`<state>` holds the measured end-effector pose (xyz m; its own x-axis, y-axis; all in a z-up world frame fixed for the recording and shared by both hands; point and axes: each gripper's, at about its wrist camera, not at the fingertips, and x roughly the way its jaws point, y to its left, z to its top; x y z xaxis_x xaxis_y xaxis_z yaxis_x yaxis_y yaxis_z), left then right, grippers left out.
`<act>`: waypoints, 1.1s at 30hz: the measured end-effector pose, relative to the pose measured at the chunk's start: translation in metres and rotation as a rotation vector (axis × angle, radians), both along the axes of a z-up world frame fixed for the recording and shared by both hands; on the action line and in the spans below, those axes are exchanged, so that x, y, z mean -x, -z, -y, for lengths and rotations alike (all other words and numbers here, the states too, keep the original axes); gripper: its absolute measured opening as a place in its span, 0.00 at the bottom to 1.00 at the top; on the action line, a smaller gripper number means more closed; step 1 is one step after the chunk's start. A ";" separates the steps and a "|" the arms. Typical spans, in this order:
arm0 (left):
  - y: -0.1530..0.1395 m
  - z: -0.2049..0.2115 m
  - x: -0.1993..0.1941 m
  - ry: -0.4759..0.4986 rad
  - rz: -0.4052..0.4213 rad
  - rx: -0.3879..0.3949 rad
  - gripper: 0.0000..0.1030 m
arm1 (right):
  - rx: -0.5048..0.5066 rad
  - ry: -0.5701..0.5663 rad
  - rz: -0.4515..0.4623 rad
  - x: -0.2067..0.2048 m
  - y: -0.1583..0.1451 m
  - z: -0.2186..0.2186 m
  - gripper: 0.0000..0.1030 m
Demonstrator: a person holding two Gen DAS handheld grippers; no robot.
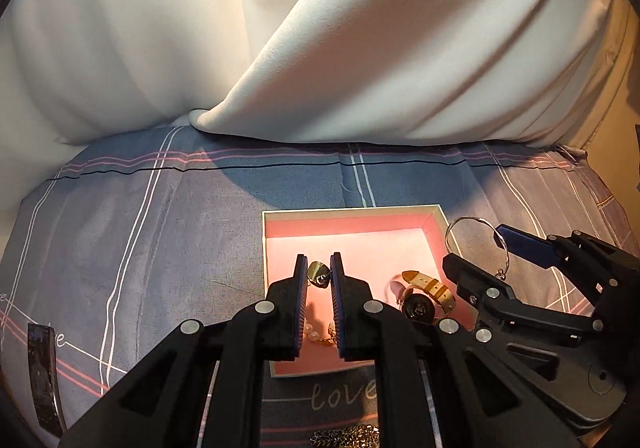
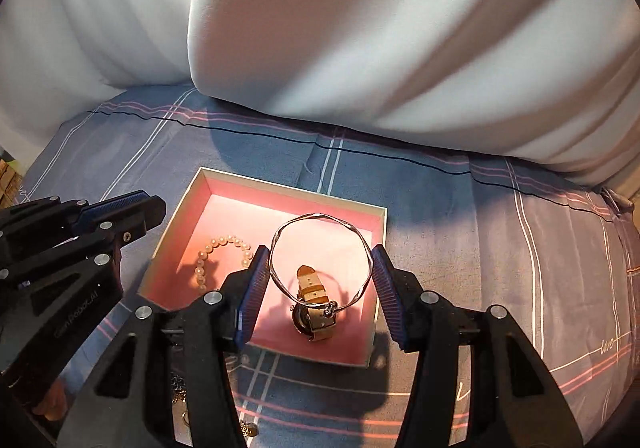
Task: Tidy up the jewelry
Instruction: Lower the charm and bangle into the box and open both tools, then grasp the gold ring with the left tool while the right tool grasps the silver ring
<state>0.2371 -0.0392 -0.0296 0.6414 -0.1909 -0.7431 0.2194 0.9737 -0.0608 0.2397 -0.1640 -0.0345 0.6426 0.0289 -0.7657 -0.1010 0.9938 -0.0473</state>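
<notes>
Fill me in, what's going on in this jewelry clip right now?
A person with two handheld grippers is sorting jewelry into an open pink-lined box on a plaid bedsheet. The right gripper pinches a thin silver bangle across its width and holds it over the box. The left gripper grips a small gold heart-shaped pendant above the box floor. A tan-strapped gold watch and a white pearl bracelet lie inside the box. A chain lies on the sheet outside it.

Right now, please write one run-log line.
left gripper: shut on pendant | right gripper: shut on bangle | both over pink box
</notes>
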 end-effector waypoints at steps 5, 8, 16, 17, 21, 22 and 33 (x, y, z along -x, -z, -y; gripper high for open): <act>0.034 0.001 -0.029 -0.029 -0.113 -0.001 0.11 | 0.029 0.014 -0.098 -0.025 0.038 0.001 0.51; 0.047 0.005 -0.033 -0.034 -0.138 -0.027 0.11 | 0.043 0.011 -0.115 -0.027 0.049 -0.001 0.51; 0.039 -0.012 -0.026 -0.060 -0.116 0.004 0.43 | 0.067 0.028 -0.078 -0.013 0.041 0.009 0.63; 0.034 -0.015 -0.022 -0.058 -0.100 0.009 0.45 | 0.059 0.030 -0.066 -0.009 0.035 0.012 0.63; 0.017 -0.024 0.007 -0.034 -0.050 -0.003 0.47 | 0.030 0.029 -0.009 0.021 0.014 0.019 0.63; 0.016 -0.026 0.017 -0.024 -0.039 -0.012 0.47 | 0.027 0.028 0.007 0.031 0.011 0.020 0.64; 0.087 -0.014 0.132 0.109 -0.165 -0.047 0.47 | 0.016 0.009 -0.083 0.157 0.062 0.020 0.69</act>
